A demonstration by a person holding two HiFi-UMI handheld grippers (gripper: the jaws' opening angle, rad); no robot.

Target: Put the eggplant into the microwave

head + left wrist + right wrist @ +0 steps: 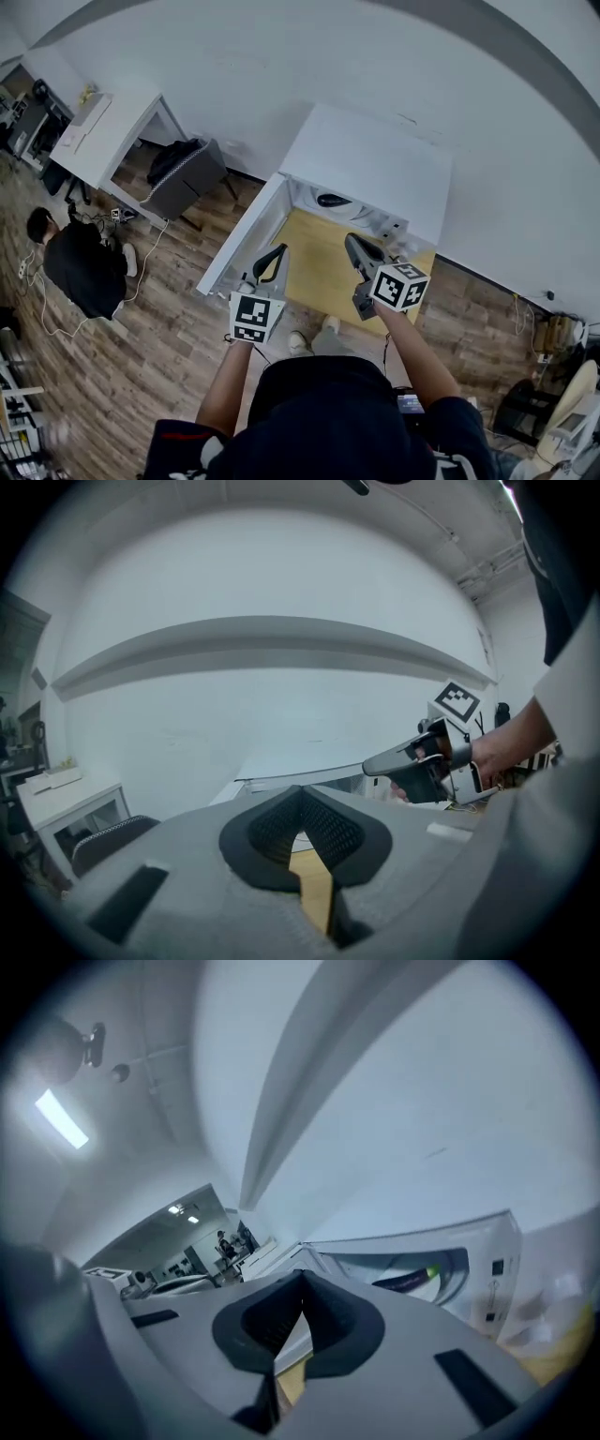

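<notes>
The dark purple eggplant (333,200) lies inside the white microwave (375,159), whose door (242,236) stands swung open to the left. In the right gripper view the eggplant (408,1282) shows in the cavity with its green stem to the right. My left gripper (278,250) hovers in front of the open door, shut and empty. Shut with nothing in it, my right gripper (352,241) hangs before the microwave's front, a little short of the cavity. The left gripper view shows the right gripper (372,766) in a hand at the right.
The microwave stands on a yellow table top (323,272). At the left a person (80,262) sits on the wooden floor near cables. A white desk (103,131) and a dark chair (183,178) stand by the back wall.
</notes>
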